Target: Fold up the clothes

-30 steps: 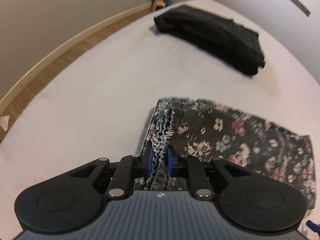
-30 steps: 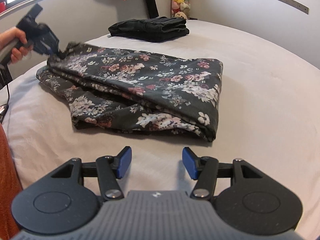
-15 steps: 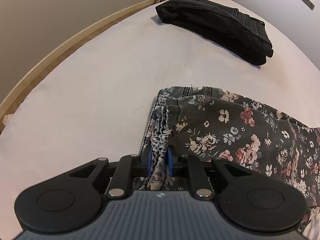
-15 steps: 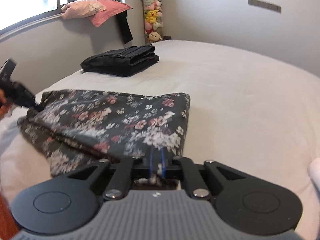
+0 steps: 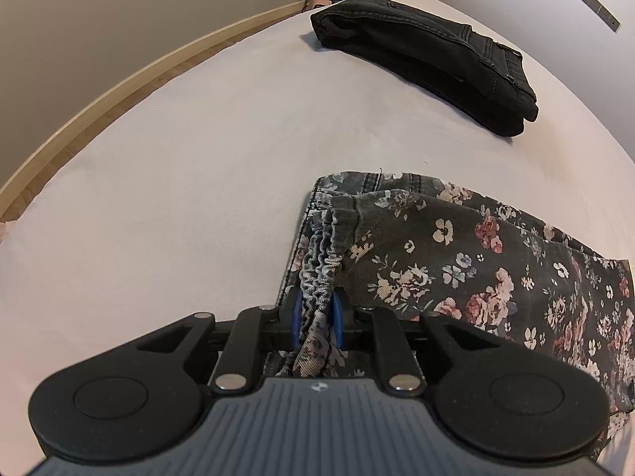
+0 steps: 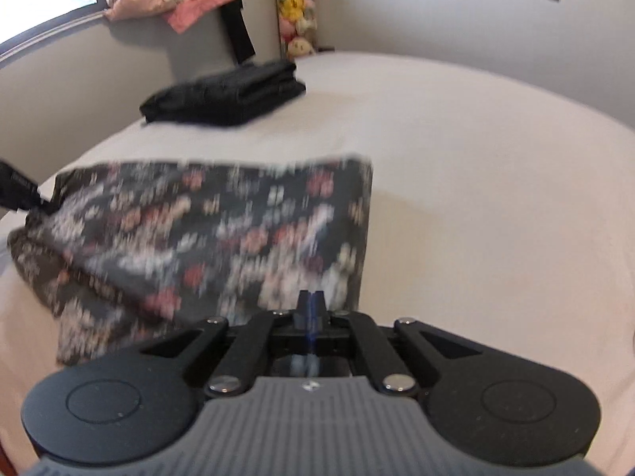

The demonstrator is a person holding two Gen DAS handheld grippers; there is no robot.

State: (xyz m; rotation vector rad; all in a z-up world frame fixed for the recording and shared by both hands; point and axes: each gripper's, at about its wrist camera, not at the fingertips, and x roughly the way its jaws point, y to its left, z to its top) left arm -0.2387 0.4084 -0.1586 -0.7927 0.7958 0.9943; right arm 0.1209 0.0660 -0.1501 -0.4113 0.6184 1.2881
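The dark grey floral-print garment, folded into a flat stack, lies on the white bed sheet near the camera side of the bed. The left claw is clenched on the gathered elastic waistband at the garment's near-left corner; the bunched fabric fills the gap between its blue pads.

In the right wrist view the same garment appears blurred. The right claw sits at the garment's near right corner with its jaws drawn fully together; floral cloth lies directly against the tips, and a pale scrap shows behind the pads, so it appears to pinch the fabric edge, though blur prevents certainty. The left claw's black tip is visible at the garment's far-left corner.

A folded black denim garment rests well apart, toward the far end of the bed. Stuffed toys stand in the far corner, and a pink pillow lies on the window ledge.
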